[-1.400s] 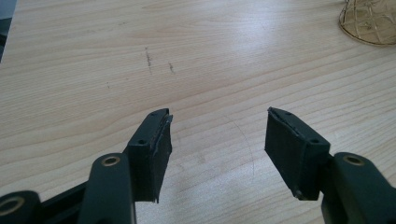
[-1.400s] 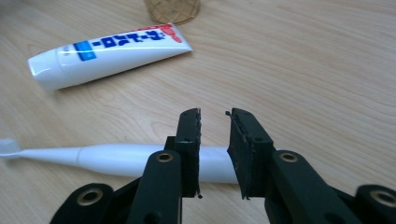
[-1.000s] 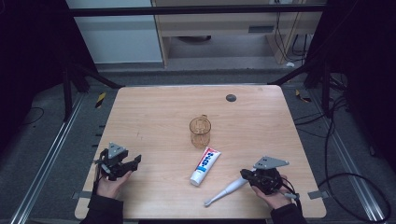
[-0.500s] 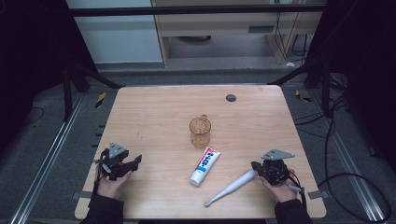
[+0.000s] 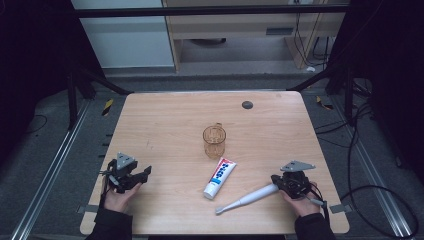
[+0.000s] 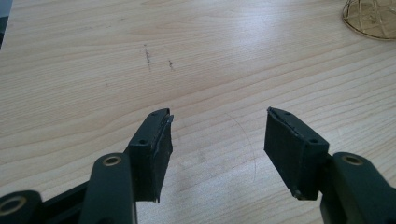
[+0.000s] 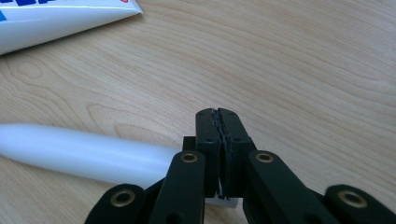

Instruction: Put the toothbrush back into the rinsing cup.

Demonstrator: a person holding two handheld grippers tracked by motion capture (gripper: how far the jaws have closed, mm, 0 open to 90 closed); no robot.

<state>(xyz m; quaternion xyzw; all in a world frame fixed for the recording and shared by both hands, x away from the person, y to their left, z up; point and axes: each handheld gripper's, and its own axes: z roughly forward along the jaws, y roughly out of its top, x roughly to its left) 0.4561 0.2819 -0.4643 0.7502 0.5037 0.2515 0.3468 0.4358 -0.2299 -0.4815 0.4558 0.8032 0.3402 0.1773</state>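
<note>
A white toothbrush (image 5: pixel 245 199) lies slanted near the table's front edge, its thick handle (image 7: pixel 84 151) running under the left side of my right gripper (image 7: pixel 218 114). That gripper (image 5: pixel 276 181) is shut, pads pressed together with nothing between their tips. A white, blue and red toothpaste tube (image 5: pixel 220 177) lies left of it, its flat end (image 7: pixel 56 16) at the far left of the right gripper view. A clear amber cup (image 5: pixel 214 141) stands mid-table. My left gripper (image 5: pixel 143 174) rests at the front left, open over bare wood (image 6: pixel 217 135), with the cup's base (image 6: pixel 371 18) far off.
The wooden table (image 5: pixel 165 125) has a small dark round spot (image 5: pixel 247 104) near its far edge. Dark floor, metal rails and cables surround the table. A person's hands hold both grippers at the front edge.
My right gripper has drawn back to the right along the toothbrush handle, uncovering more of it. The left gripper, cup and tube have stayed put.
</note>
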